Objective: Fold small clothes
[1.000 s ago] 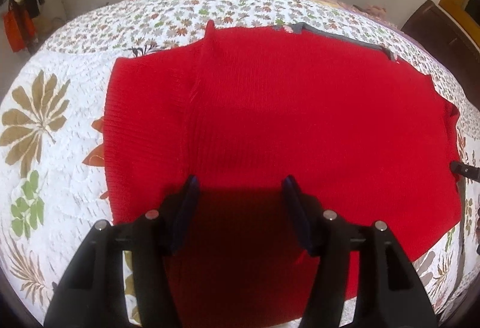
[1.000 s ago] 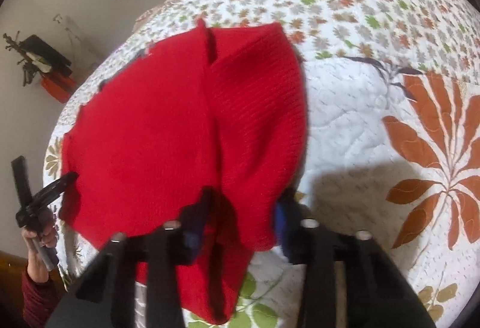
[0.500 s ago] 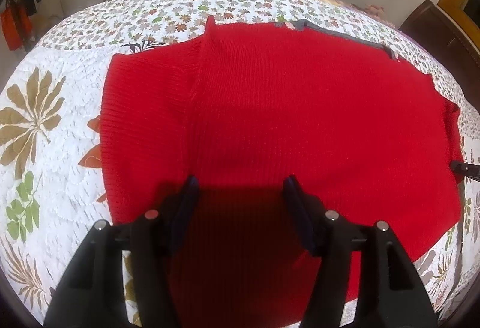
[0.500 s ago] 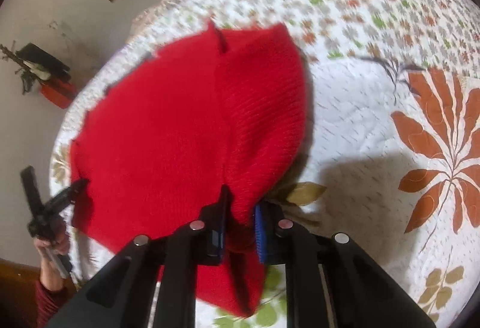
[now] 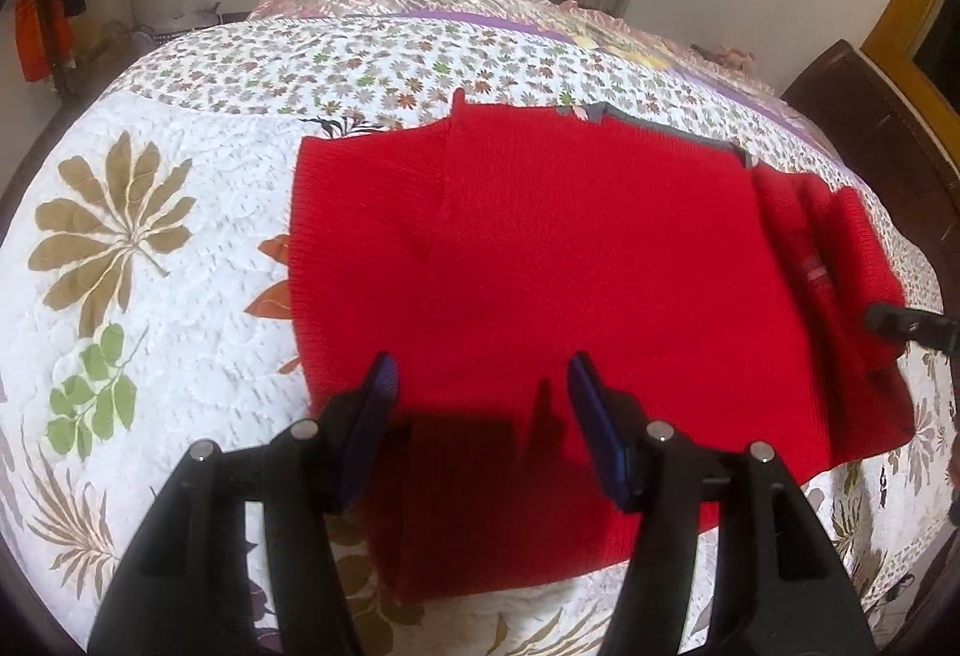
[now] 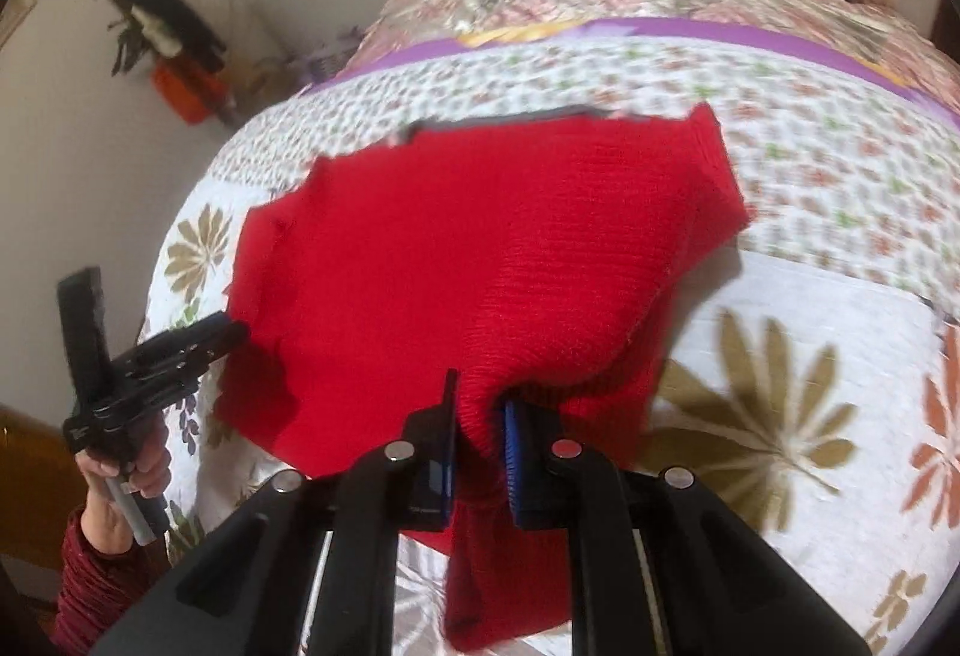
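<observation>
A red knitted garment (image 5: 570, 266) is spread on the floral quilt (image 5: 180, 248) of a bed. Its right edge is pinched between the narrowly closed fingers of the right gripper (image 6: 477, 434) and lifted off the quilt. The left gripper (image 5: 480, 380) is held over the near hem with its fingers wide apart, gripping nothing.

The left gripper (image 5: 483, 377) hovers over the near part of a red knit sweater (image 5: 570, 260), fingers wide apart, nothing between them; its shadow falls on the cloth. The sweater lies spread on a floral quilt (image 5: 150, 296), w/ a grey collar edge (image 5: 660, 122) at the far side. At the right edge, a black gripper tip (image 5: 900, 320) touches the sweater's raised right part.
</observation>
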### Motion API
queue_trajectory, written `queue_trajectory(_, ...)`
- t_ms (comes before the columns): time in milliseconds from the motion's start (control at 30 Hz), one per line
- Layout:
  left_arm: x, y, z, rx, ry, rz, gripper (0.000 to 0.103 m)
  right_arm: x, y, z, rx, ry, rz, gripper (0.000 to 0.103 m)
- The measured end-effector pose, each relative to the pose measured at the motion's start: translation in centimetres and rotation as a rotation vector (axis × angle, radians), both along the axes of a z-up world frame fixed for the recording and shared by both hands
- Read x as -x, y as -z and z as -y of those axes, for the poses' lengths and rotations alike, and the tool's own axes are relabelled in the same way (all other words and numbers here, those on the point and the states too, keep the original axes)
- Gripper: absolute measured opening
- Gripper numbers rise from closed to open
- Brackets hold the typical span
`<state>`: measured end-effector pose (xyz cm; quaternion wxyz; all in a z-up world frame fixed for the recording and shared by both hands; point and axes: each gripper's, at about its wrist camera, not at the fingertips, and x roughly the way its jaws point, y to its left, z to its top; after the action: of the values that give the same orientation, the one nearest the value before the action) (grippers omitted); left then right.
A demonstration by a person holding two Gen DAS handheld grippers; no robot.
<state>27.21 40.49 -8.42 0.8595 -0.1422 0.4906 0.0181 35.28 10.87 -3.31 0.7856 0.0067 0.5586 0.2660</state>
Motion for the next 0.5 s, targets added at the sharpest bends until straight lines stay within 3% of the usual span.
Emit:
queue_trajectory(100, -0.1, 0.0, 0.1, 0.013, -0.002, -0.002, 0.059, -0.1, 1.8, -1.9, 0.053, -0.012, -0.001, 0.014)
queue_trajectory(200, -0.4, 0.1, 0.4, 0.018, 0.002, -0.002, 0.059, -0.2, 3.7, -3.0, 0.081, -0.024, -0.016, 0.021)
queue_trajectory(267, -0.4, 0.2, 0.7, 0.025, 0.008, -0.002, 0.059, -0.1, 3.7, -2.8, 0.054, -0.039, -0.017, 0.033)
queue_trajectory(300, -0.4, 0.2, 0.9, 0.031, 0.011, -0.002, 0.059, 0.1, 3.5, -2.7, 0.026, -0.057, -0.026, 0.05)
queue_trajectory(333, -0.5, 0.2, 1.2, 0.036, 0.016, -0.001, 0.059, 0.3, 3.2, -2.3, -0.006, -0.061, -0.029, 0.054)
queue_trajectory(500, -0.8, -0.1, 2.9, 0.088, 0.045, 0.009, 0.059, 0.8, 1.0, 0.6, -0.067, -0.042, 0.0, 0.053)
